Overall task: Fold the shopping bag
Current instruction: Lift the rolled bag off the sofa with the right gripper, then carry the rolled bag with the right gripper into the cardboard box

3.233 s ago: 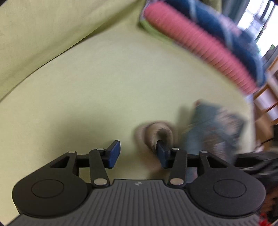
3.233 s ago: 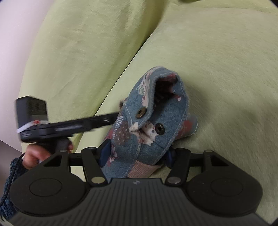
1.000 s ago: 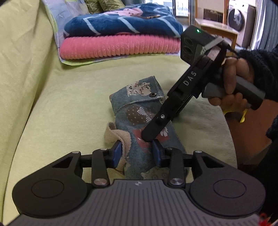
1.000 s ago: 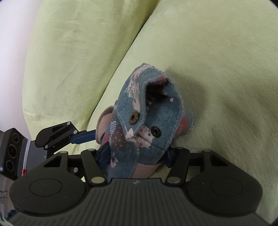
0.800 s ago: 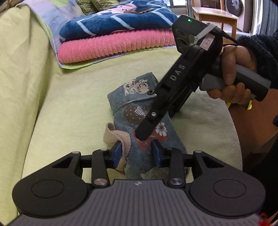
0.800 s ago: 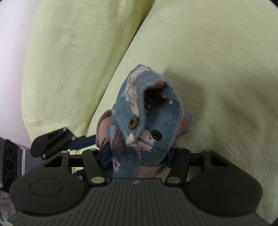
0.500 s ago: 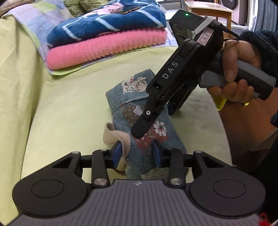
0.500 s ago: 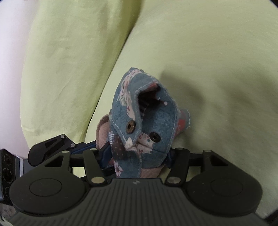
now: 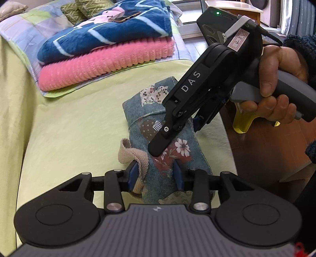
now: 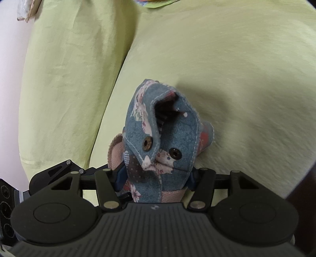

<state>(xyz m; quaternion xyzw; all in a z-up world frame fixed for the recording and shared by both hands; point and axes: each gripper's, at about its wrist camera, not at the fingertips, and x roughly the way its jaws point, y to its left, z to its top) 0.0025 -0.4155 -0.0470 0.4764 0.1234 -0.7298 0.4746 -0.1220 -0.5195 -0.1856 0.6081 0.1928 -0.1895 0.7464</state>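
Observation:
The shopping bag [image 9: 167, 136] is a blue patchwork cloth bag with flower prints, folded into a thick bundle on the green sofa seat. Its beige webbing handle [image 9: 134, 156] sticks out at the near left end. My left gripper [image 9: 155, 174] is shut on the near end of the bundle, handle included. My right gripper [image 10: 158, 179] is shut on the other end; its snap flap [image 10: 158, 138] stands up in front of that camera. The right gripper also shows in the left wrist view [image 9: 197, 93], reaching down onto the bag.
A pink ribbed blanket [image 9: 106, 63] with a blue blanket [image 9: 102, 31] and a phone [image 9: 124, 16] on top lies at the far end of the seat. The sofa back [image 10: 69, 79] rises to the left. The seat's front edge [image 9: 227, 138] is right of the bag.
The left gripper came in from the side and closed on the bag's near end. In the last second both grippers kept their hold and the bundle shifted a little.

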